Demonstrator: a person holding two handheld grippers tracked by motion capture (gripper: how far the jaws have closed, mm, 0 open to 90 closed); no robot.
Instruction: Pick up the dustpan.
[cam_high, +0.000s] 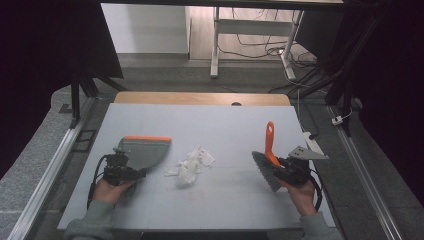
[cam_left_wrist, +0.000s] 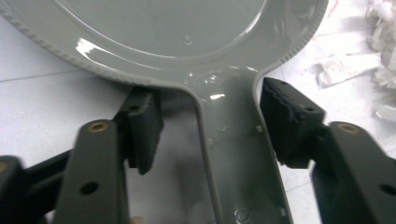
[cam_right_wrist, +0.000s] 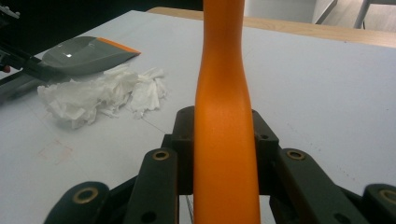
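Grey plastic dustpan's handle (cam_left_wrist: 238, 154) lies between the left claw's (cam_left_wrist: 210, 126) parted jaws, untouched; right claw (cam_right_wrist: 223, 140) clamps the orange brush handle (cam_right_wrist: 223, 93) upright.

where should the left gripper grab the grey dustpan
By its narrow handle, coming from the near end, opposite the orange lip. The dustpan lies flat, and the handle is the only part slim enough to fit between the jaws. The left gripper already straddles it; the right pad seems to touch, the left stands off.
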